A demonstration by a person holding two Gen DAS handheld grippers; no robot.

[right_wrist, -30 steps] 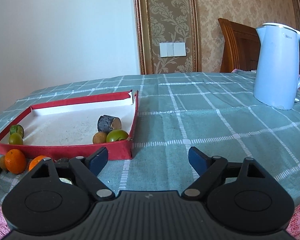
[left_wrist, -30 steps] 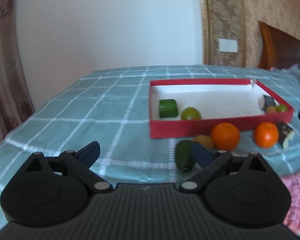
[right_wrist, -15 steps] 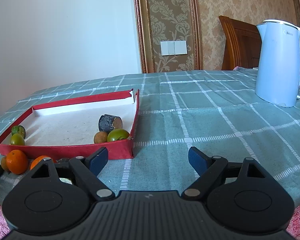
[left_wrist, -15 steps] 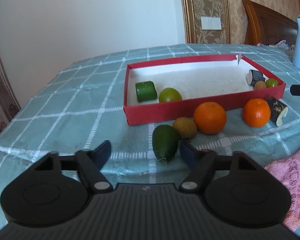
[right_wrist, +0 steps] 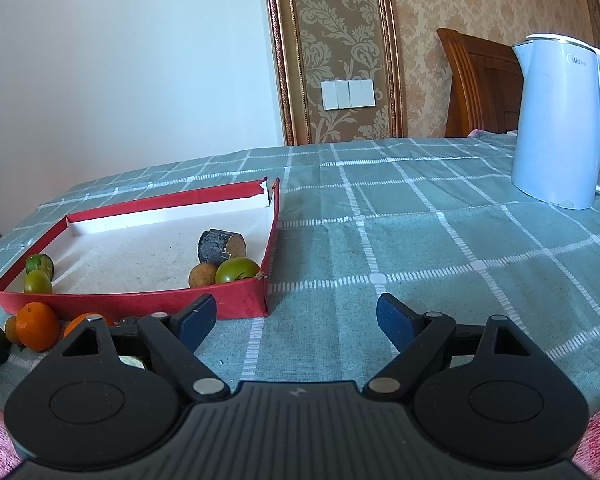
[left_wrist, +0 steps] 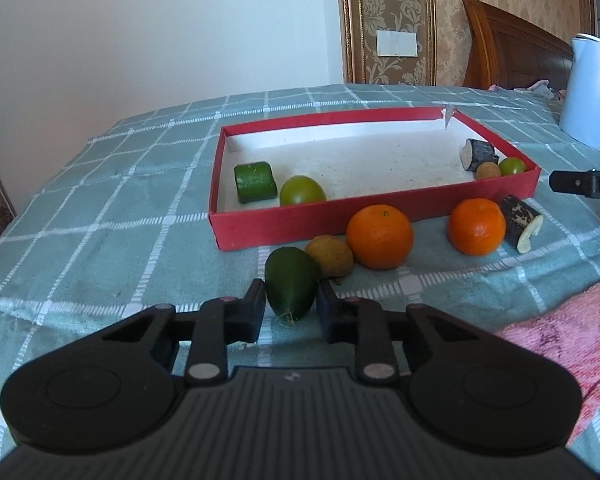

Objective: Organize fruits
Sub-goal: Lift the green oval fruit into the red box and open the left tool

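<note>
A dark green, avocado-shaped fruit (left_wrist: 290, 276) lies on the checked tablecloth in front of the red box (left_wrist: 380, 218). My left gripper (left_wrist: 291, 300) is shut on it, one finger on each side. Beside it are a brown fruit (left_wrist: 330, 255), two oranges (left_wrist: 380, 237) (left_wrist: 477, 226) and a dark cut piece (left_wrist: 520, 222). Inside the box lie a green cylinder piece (left_wrist: 255, 181), a green round fruit (left_wrist: 302, 191), and at the right corner a dark piece (left_wrist: 478, 154) with two small fruits. My right gripper (right_wrist: 296, 318) stands open over bare cloth, right of the box (right_wrist: 140, 300).
A pale blue kettle (right_wrist: 560, 120) stands at the back right of the table. A pink towel (left_wrist: 572, 336) covers the near right edge. A wooden chair back rises behind the table. The table's left edge falls away near a curtain.
The left gripper's jaws have closed from wide open onto the dark green fruit, which now sits centred between the fingers. The right gripper has not moved.
</note>
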